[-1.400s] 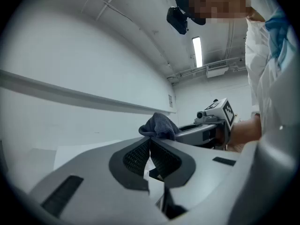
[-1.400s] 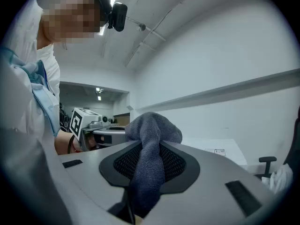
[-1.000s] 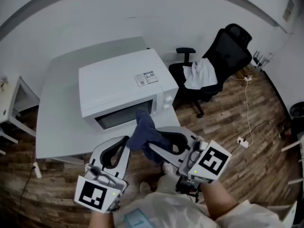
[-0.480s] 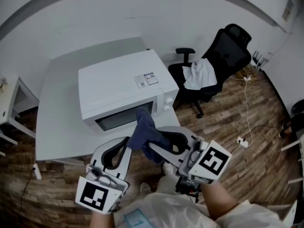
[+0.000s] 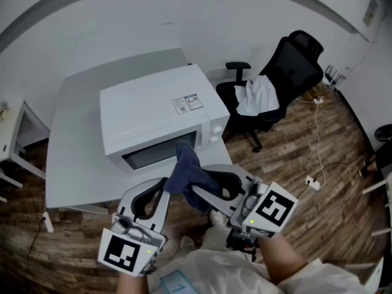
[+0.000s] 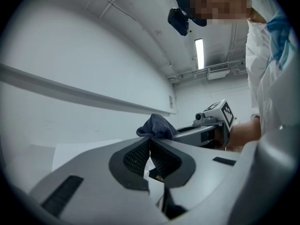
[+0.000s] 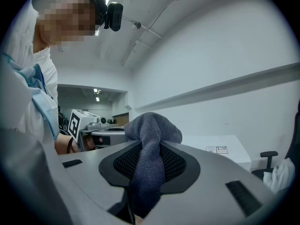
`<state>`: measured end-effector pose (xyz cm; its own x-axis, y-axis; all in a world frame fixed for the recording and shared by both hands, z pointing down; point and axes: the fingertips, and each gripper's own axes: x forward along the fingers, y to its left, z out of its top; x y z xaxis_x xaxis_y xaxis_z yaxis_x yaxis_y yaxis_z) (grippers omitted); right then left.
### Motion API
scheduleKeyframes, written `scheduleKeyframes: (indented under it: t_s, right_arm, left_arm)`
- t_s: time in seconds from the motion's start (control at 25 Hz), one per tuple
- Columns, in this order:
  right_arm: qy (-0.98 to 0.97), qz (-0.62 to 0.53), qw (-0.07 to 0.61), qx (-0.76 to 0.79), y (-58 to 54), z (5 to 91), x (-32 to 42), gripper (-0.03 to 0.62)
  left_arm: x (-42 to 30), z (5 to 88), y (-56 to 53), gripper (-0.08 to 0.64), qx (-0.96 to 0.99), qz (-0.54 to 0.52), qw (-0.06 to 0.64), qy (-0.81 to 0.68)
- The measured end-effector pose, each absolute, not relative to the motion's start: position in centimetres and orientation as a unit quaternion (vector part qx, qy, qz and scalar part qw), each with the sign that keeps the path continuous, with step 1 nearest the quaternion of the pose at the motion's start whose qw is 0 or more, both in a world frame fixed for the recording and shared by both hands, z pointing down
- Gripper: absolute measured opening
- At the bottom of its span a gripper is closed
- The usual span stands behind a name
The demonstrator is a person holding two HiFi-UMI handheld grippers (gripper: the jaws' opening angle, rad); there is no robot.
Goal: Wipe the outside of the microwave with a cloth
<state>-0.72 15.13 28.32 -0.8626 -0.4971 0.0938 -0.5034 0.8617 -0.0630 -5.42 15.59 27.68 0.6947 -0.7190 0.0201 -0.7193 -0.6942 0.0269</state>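
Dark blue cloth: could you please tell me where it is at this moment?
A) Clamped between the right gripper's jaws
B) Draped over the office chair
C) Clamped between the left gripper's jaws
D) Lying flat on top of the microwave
A: the right gripper view shows the dark blue cloth pinched between the jaws of the right gripper, while the left gripper has its jaws together with nothing between them.

Nubby, matt dark cloth (image 7: 147,165); smooth white microwave (image 5: 147,106); wood-plank floor (image 5: 349,164), low sheen.
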Motion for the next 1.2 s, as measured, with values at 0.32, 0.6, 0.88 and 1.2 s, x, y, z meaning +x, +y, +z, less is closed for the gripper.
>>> scheduleKeyframes:
  t_s: [0.32,0.6,0.88,1.2]
  right_arm:
    - [-0.964,0.048,0.032,0.261,15.1,28.1,-0.7,0.12]
    - [-0.964,0.04,0.033,0.262,15.3,27.4,-1.1,0.12]
    - [-0.964,0.046,0.035,0.259,13.8,27.4,-1.3,0.12]
    - [-0.966,0.056,0.029,0.252,8.1,26.4,-1.1,0.12]
  left_arm:
    - [-5.5,27.5,15.7,0.003,0.92,0.003,0.014,-0.393]
    - [-6.3,26.7,16.3,0.003,0.917,-0.008,0.012,-0.399]
    - [-7.2,27.0,15.6,0.003,0.911,-0.006,0.016,-0.412]
    - [-8.1,25.5,10.1,0.003,0.9,-0.011,0.011,-0.435]
